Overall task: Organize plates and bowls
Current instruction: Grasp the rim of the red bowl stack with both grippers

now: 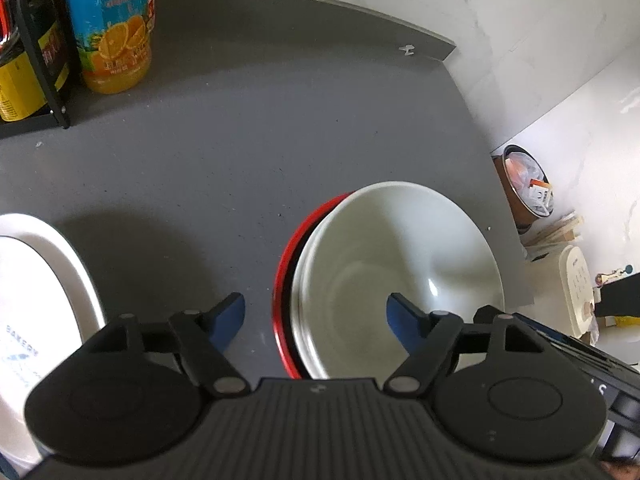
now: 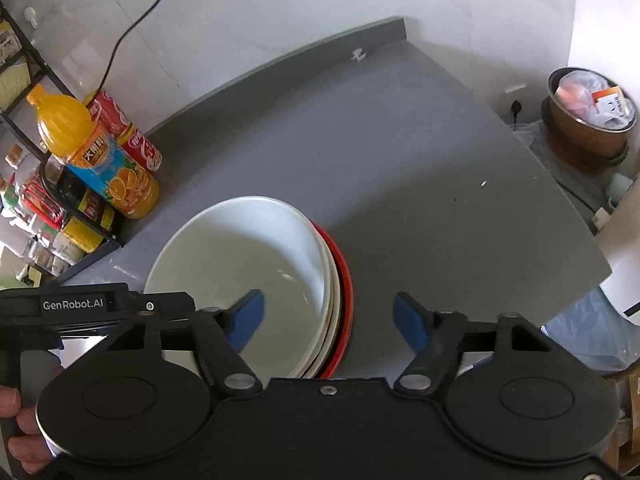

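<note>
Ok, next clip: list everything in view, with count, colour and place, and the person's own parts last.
white bowl: at least two nested, white, top of the stack on the counter
red dish: one, red, under the white bowls
white plate: one, white with faint print, left edge of the left wrist view
counter: one, dark grey, against a white wall
orange juice bottle: one, orange with a blue label, back left of the counter
red bottle: one, red label, behind the juice
black rack: one, holds jars and bottles, far left
metal pot: one, full of packets, beyond the counter's right end
left claw: open, astride the bowls' left rim
right claw: open, astride their right rim
</note>
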Demonstrator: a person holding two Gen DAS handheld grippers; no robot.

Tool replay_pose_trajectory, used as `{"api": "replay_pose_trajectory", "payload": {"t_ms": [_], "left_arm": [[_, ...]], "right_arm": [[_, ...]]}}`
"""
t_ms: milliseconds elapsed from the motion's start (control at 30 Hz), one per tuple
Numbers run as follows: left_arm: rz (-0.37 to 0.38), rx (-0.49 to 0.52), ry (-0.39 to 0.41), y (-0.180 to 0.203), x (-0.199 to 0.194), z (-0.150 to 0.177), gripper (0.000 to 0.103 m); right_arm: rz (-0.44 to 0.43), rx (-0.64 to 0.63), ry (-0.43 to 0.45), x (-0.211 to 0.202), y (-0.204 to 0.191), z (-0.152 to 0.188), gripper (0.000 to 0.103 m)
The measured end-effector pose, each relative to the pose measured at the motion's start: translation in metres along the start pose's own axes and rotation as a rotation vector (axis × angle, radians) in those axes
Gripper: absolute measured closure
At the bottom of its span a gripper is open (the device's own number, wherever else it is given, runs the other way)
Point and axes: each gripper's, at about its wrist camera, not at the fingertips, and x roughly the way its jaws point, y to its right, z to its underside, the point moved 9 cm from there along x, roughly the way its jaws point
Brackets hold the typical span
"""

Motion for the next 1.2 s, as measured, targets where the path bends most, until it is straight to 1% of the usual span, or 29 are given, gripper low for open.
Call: {"api": "replay_pose_trajectory", "payload": {"t_ms": [67,167,233,267,333,367,400,433,467,533,633,733,833,967,1067,1200], "left_arm": [[-0.012,0.005,0.001,0.002,0.004,0.0,0.028],[-0.024,-0.011,-0.005,0.001,0.01,0.001,0.034],[-0.036,-0.027,-0.013,-0.002,0.015,0.003,0.043],[-0.043,-0.034,-0.02,-0.004,0.018,0.003,0.046],[-0.06,-0.056,-0.032,-0.009,0.023,0.005,0.053],[-0.07,-0.077,-0.041,-0.013,0.026,0.006,0.056],[-0.076,-0.093,-0.048,-0.015,0.028,0.007,0.064],[-0.078,-0.112,-0.056,-0.018,0.031,0.008,0.07],[-0.076,-0.126,-0.062,-0.02,0.033,0.008,0.072],[-0.047,-0.158,-0.068,-0.02,0.036,0.01,0.078],[-0.058,-0.168,-0.069,-0.018,0.037,0.009,0.078],[-0.058,-0.18,-0.069,-0.018,0.037,0.008,0.078],[-0.061,-0.197,-0.059,-0.018,0.036,0.009,0.078],[-0.069,-0.196,-0.056,-0.021,0.034,0.012,0.078],[-0.047,-0.198,-0.046,-0.024,0.029,0.01,0.078],[-0.021,-0.171,-0.029,-0.026,0.019,0.007,0.078]], "right_arm": [[-0.004,0.003,-0.013,0.004,0.004,-0.001,0.039],[-0.008,-0.001,-0.028,0.009,0.008,0.0,0.04],[-0.011,-0.003,-0.041,0.013,0.009,0.001,0.041],[-0.01,-0.006,-0.048,0.015,0.01,0.001,0.043],[-0.004,-0.012,-0.057,0.021,0.01,0.003,0.044],[-0.002,-0.013,-0.065,0.024,0.011,0.004,0.046],[-0.002,-0.012,-0.073,0.026,0.011,0.004,0.049],[-0.006,-0.012,-0.085,0.029,0.012,0.005,0.055],[-0.011,-0.011,-0.1,0.033,0.011,0.007,0.061],[-0.021,-0.008,-0.124,0.04,0.011,0.009,0.066],[-0.044,-0.017,-0.145,0.046,0.007,0.011,0.073],[-0.04,-0.058,-0.148,0.05,0.004,0.01,0.076],[-0.05,-0.081,-0.154,0.05,0.004,0.009,0.077],[-0.034,-0.113,-0.152,0.049,0.001,0.007,0.078],[-0.028,-0.12,-0.134,0.045,-0.002,0.004,0.078],[-0.013,-0.119,-0.09,0.037,-0.007,-0.001,0.078]]}}
